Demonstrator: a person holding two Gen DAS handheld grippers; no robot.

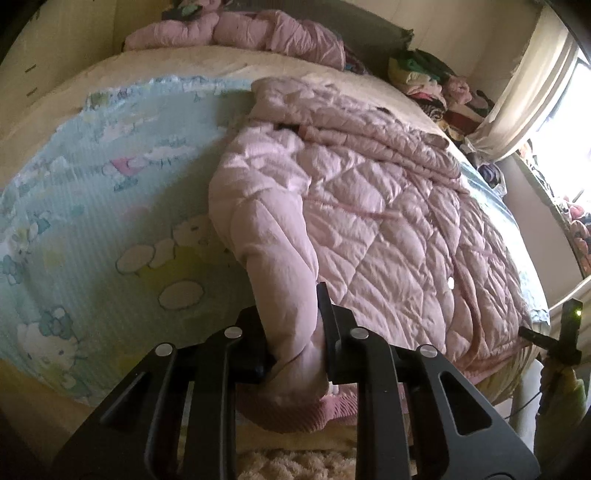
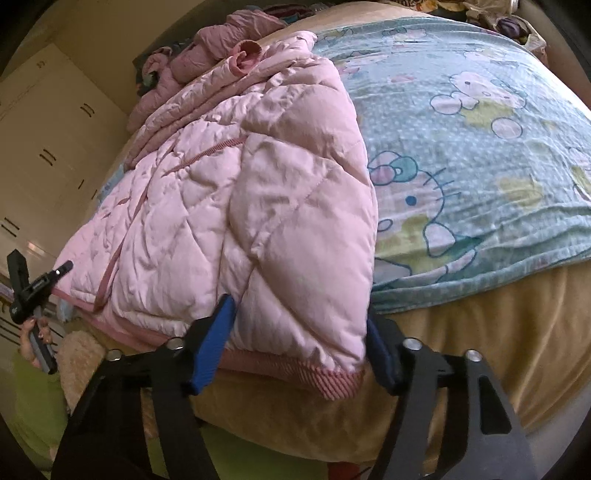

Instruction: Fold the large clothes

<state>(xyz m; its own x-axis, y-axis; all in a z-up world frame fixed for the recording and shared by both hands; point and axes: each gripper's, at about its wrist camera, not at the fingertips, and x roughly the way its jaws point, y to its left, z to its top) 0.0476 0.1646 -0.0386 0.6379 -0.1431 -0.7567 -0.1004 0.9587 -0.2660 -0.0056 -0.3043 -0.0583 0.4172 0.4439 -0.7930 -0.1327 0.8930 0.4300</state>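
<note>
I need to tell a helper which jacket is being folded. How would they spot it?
On the bed, find the pale blue cartoon-print blanket. The pink quilted jacket lies spread flat across it, reaching the near edge. Unlike the crumpled pink garments by the headboard, it has ribbed darker-pink cuffs and hem.

Sunlit curtained window (image 1: 528, 92), cream wardrobe (image 2: 48, 155)

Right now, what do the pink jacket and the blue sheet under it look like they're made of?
Pink jacket: probably thin, slightly shiny synthetic shell over puffy filling, judging by diamond quilting and sheen; its hem band looks ribbed knit. Blue sheet: matte printed woven cloth, maybe cotton, wrinkled with cartoon cats.
</note>
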